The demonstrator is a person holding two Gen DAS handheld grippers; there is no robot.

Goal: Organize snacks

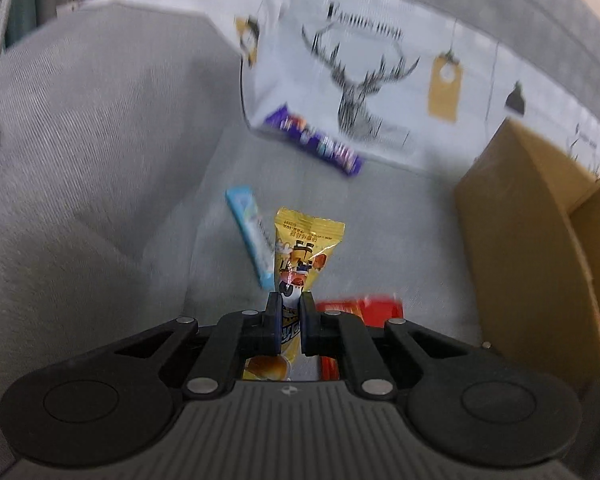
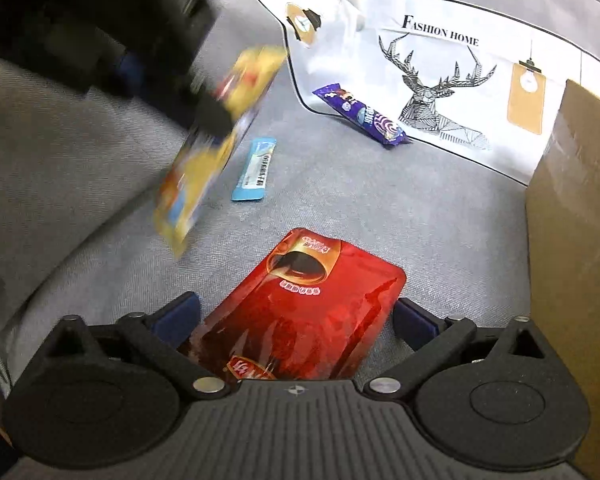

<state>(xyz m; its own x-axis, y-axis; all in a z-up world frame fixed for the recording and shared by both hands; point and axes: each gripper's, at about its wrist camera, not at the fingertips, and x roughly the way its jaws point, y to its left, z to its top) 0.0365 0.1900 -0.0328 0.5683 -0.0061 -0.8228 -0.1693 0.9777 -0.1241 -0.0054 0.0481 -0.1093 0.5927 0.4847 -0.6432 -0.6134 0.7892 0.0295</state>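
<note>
Clearly we have the yellow packet (image 1: 300,256) pinched in our left gripper (image 1: 290,320), its jaws pressed together on the packet's lower half. It is a slim glossy sachet with a cartoon figure, orange and red patches and a crimped end seam; from the right wrist it shows only as a yellow smear (image 2: 216,136) held up off the grey cushion (image 2: 340,200), print unreadable. Its long axis runs straight out along the fingers, the crimped end pointing away from us, the other end hanging back behind the pads. Our right gripper (image 2: 296,320) has its jaws spread wide to either side of the red pouch (image 2: 300,304), which lies flat on the cushion; whether the blue pads touch its edges we cannot tell, and its near end is hidden under the gripper body. A blue stick (image 2: 256,172) lies beyond, and a purple bar (image 2: 364,116) rests against the deer-print bag (image 2: 440,80). A cardboard box (image 2: 572,220) is cut off at the right edge.
</note>
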